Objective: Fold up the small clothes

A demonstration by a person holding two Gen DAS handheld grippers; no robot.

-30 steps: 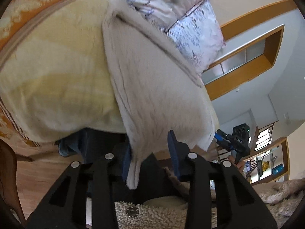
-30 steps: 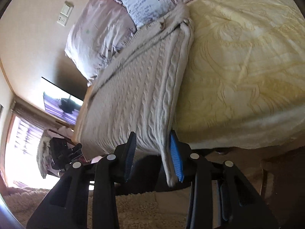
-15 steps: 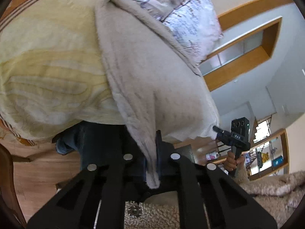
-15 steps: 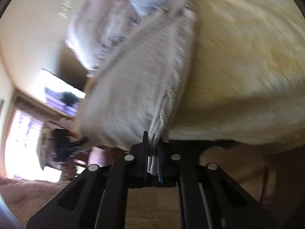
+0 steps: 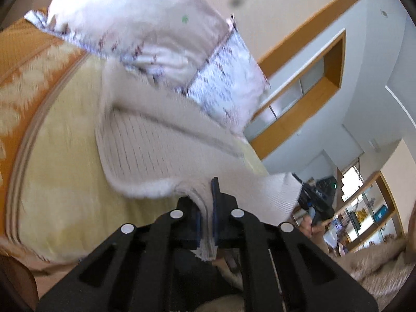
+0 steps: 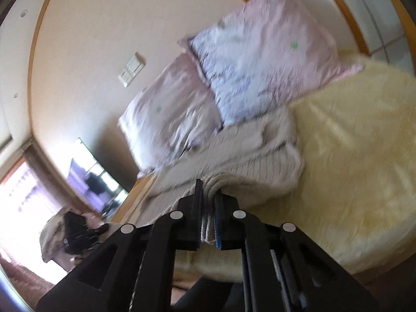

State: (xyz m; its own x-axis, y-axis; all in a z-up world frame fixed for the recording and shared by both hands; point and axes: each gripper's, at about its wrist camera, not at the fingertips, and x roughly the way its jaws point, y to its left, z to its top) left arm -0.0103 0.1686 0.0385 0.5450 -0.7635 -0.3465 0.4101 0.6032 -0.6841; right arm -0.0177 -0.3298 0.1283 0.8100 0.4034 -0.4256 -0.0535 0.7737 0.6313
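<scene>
Beige knit sweater (image 5: pixel 161 150) lies on the yellow bedspread (image 5: pixel 65 182) ahead of both tools, its near hem lifted and doubled back. The left gripper (image 5: pixel 206 208) pinches one hem corner; the right gripper (image 6: pixel 208 208) clamps the other, below the pillows (image 6: pixel 260 59).

From my left feed, motion blur smears the beige sweater (image 5: pixel 166 150) and the pillows (image 5: pixel 145 33) at 12 o'clock, so their print is unreadable. The sweater's pinched hem disappears between the pads of my left hand-held gripper (image 5: pixel 206 208). At 3 o'clock the right hand-held gripper (image 5: pixel 316 197) is half hidden behind cloth. My right feed blurs the bedspread (image 6: pixel 358 156), cut off at 3 o'clock.
</scene>
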